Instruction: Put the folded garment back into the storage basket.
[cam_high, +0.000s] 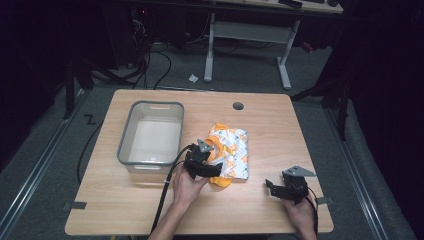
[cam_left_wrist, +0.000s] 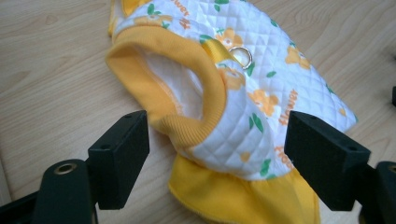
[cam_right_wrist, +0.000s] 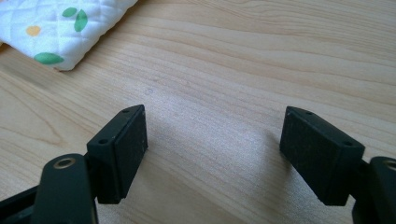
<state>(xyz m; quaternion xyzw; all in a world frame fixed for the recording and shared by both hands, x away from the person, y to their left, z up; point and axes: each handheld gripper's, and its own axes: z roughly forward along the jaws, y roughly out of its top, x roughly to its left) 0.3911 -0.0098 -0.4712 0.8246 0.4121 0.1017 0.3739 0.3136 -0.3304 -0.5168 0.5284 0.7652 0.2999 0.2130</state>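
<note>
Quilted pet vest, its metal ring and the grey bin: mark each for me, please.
Quilted pet vest (cam_left_wrist: 261, 93), left gripper view, on its white flowered back panel.
Metal ring (cam_left_wrist: 241, 57), left gripper view, on the ring's rim by the yellow strap.
Grey bin (cam_high: 127, 135), high view, on its left wall.

The garment (cam_high: 231, 150) lies mid-table (cam_high: 150, 205), just right of the bin (cam_high: 131, 132); the left gripper (cam_high: 212, 167) is at its near edge, the right gripper (cam_high: 276, 189) well apart to the right.
</note>
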